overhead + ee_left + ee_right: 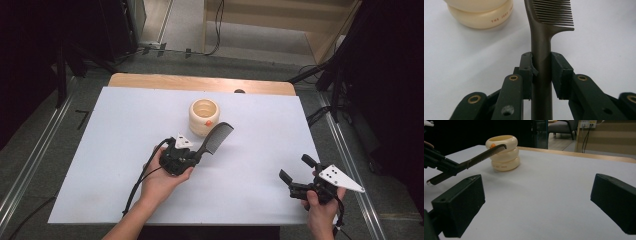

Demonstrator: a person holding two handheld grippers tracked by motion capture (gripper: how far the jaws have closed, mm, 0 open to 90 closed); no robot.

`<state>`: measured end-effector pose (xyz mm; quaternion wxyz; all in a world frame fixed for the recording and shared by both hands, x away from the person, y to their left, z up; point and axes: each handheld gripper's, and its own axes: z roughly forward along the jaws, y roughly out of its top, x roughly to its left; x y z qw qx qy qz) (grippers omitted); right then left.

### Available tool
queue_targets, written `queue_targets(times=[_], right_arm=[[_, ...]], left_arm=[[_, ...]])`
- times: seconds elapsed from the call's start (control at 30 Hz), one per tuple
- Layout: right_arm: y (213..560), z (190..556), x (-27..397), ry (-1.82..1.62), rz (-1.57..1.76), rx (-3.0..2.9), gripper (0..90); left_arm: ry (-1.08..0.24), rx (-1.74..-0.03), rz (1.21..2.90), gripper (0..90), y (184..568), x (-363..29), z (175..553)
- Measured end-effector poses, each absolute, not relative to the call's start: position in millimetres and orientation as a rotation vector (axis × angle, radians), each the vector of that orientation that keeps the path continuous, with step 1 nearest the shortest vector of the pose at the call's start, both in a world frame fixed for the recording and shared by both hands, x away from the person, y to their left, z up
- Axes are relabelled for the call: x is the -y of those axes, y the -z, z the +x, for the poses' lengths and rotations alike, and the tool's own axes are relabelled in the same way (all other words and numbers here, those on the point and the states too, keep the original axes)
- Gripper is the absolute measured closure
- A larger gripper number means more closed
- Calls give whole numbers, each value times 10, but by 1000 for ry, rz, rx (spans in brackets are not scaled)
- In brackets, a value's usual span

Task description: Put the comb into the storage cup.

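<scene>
A dark brown comb (215, 137) is held off the white sheet by its handle, its toothed end pointing at a cream ribbed cup (203, 117). My left gripper (196, 156) is shut on that handle; in the left gripper view both pads (527, 72) press the comb (541, 42) from either side, with the cup (480, 12) at the upper left. My right gripper (296, 175) is open at the table's right front, nothing between its pads (461, 202). From there the comb (477, 157) is seen raised in front of the cup (504, 153).
A white sheet (125, 150) covers the wooden table (200, 82). Cables trail from both grippers toward the front edge. Dark stands and cables line the floor around the table.
</scene>
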<state>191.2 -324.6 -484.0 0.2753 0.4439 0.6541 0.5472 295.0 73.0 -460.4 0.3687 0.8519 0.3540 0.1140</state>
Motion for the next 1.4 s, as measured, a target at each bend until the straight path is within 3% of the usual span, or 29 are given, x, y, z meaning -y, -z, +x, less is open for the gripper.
queue_targets(times=[0.7,1.4], right_arm=[[4656,2231,2851,-1509,1161,-1830,0],[4501,2459,2478,-1531,1134,-1890,0]], left_arm=[[-373,-882,1997,723,4591,-1005,2839],[-407,-885,1923,723,4626,-1088,2797]])
